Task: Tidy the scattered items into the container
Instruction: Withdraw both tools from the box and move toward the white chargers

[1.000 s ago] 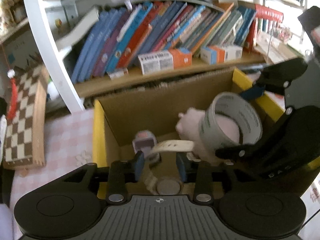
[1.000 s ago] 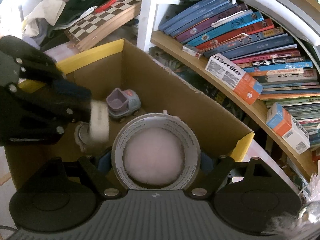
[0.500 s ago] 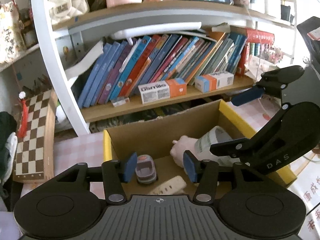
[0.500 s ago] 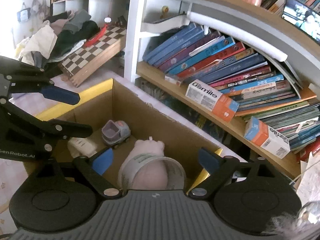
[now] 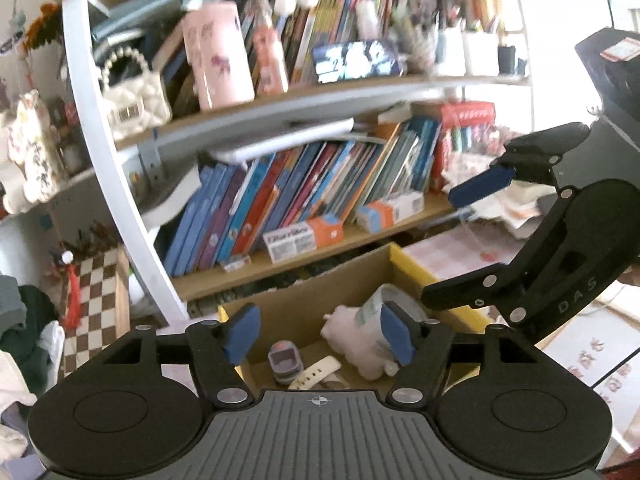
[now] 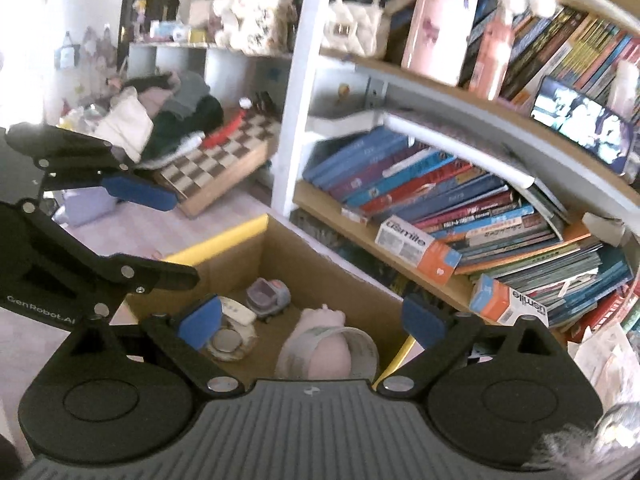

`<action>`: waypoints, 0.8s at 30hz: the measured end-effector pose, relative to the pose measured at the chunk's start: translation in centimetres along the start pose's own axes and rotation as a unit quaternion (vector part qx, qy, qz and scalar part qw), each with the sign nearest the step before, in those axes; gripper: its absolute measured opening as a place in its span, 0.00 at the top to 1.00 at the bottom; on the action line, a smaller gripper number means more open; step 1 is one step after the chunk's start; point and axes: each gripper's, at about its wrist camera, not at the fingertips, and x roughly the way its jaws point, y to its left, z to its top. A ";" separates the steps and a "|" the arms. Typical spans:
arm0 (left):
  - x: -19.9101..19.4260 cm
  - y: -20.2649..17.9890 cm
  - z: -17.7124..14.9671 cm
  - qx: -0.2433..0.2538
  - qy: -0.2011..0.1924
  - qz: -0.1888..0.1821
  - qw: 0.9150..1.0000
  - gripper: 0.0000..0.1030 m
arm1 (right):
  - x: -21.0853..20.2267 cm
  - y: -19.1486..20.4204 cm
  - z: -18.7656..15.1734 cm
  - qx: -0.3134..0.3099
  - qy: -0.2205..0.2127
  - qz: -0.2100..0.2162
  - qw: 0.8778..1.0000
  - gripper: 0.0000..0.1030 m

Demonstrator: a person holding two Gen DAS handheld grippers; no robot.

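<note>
A cardboard box with yellow-edged flaps (image 5: 304, 304) (image 6: 236, 268) stands below both grippers. Inside lie a pink plush pig (image 5: 352, 340) (image 6: 320, 320), a roll of tape (image 5: 380, 304) (image 6: 332, 344) leaning on the pig, a small grey-purple toy car (image 5: 284, 362) (image 6: 268, 298) and a cream watch (image 5: 316, 372) (image 6: 232, 320). My left gripper (image 5: 318, 338) is open and empty, well above the box. My right gripper (image 6: 312, 320) is open and empty, also high above it. Each gripper shows in the other's view: the right one (image 5: 520, 240), the left one (image 6: 100, 220).
A bookshelf (image 5: 320, 208) full of slanted books and small boxes rises right behind the box. A chessboard (image 5: 100, 280) leans at the left next to a pile of clothes (image 6: 168, 116). The box rests on a pink checked cloth (image 6: 220, 216).
Both grippers let go of their items into the box, opened, and rose up and back. The watch and tape roll now lie in the box.
</note>
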 end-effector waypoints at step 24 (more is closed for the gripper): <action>-7.0 0.7 -5.5 -0.063 -0.016 -0.017 0.998 0.28 | -7.0 5.5 -7.3 0.148 0.040 -0.112 0.982 0.04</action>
